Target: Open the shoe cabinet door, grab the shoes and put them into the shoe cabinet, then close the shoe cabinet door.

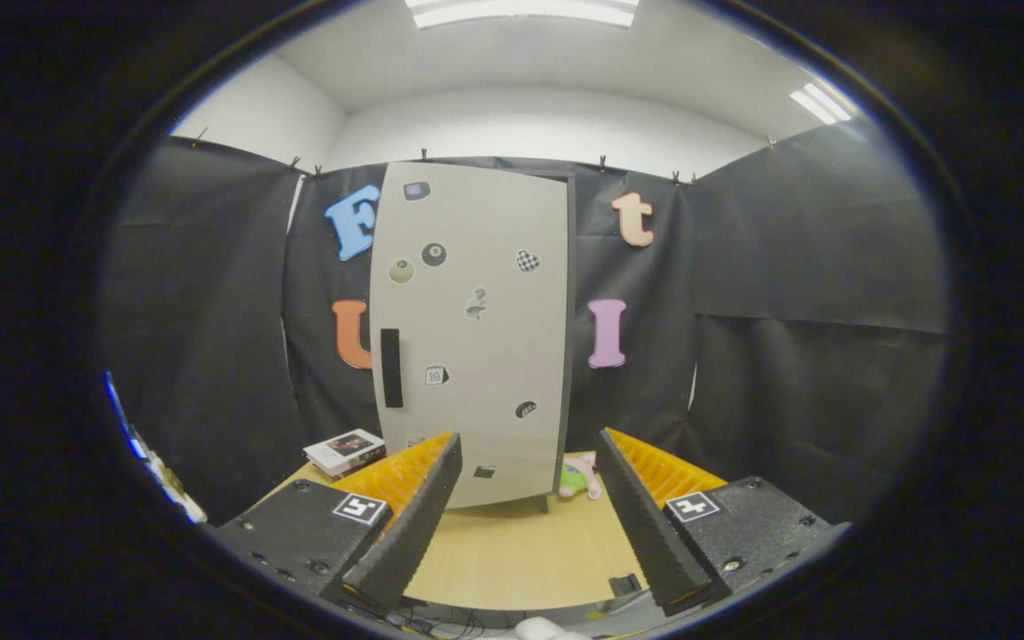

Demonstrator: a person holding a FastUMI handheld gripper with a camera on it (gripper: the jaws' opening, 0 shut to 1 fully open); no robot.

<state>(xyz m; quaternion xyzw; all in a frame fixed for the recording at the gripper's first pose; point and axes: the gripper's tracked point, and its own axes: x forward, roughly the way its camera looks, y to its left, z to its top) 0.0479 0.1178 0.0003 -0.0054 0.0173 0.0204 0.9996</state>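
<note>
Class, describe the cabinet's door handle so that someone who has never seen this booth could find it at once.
Start at the tall pale cabinet standing on the wooden table, beyond the open gripper. Its closed door carries several small stickers. The handle sits near the door's left edge about halfway down: unlike the small stickers, it is a plain black upright bar.

- Your gripper (525, 524) fingers stand wide apart over bare table (512, 551).
- Ahead at frame centre, the closed cabinet door (476, 329) blocks you (handle (391, 367) centre-left).
- Books (345, 451) lower left, pink shoes (579, 477) lower right.
</note>
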